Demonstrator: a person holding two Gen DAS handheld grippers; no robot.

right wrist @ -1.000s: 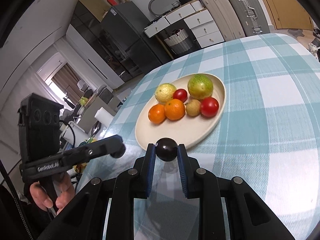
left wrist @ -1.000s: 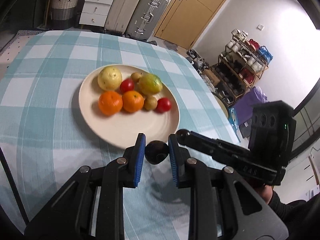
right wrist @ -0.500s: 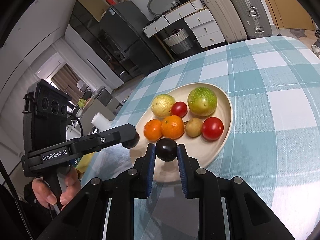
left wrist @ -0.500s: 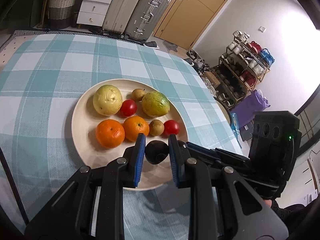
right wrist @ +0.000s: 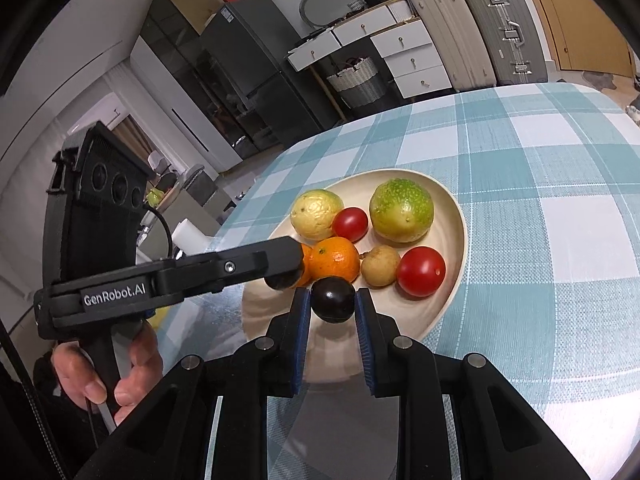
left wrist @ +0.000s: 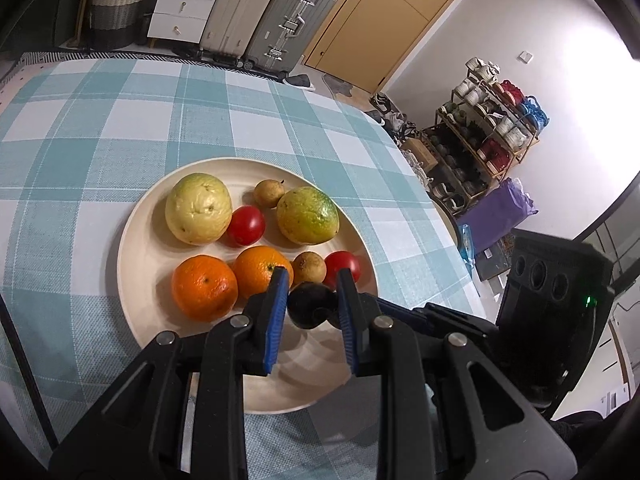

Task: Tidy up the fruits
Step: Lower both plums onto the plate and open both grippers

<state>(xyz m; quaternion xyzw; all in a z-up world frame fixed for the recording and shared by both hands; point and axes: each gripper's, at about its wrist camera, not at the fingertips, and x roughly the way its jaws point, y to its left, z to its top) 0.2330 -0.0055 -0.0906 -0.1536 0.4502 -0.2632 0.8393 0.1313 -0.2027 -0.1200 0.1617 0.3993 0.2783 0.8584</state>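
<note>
A cream plate (left wrist: 152, 264) (right wrist: 456, 216) on the checked tablecloth holds two oranges (left wrist: 204, 288), two red tomatoes (right wrist: 420, 271), two green-yellow fruits (left wrist: 198, 208) and two small brown fruits (right wrist: 380, 266). My left gripper (left wrist: 312, 306) is shut on a dark plum (left wrist: 306, 310), held over the plate's near part. My right gripper (right wrist: 332, 300) is shut on another dark plum (right wrist: 333, 299), just above the plate beside an orange (right wrist: 334, 258). Each gripper shows from the side in the other's view, the left one (right wrist: 286, 276) close beside the right.
The table's edge curves away on the right (left wrist: 424, 184). Beyond it stand suitcases (left wrist: 280, 16), a white drawer unit (left wrist: 180, 4), a woven basket (left wrist: 114, 4), a door and a shelf of cups (left wrist: 492, 120). A fridge (right wrist: 248, 64) stands in the right wrist view.
Both grippers have moved forward with their plums, from before the plate's near rim to over the plate. The fruits on the plate have not moved.
</note>
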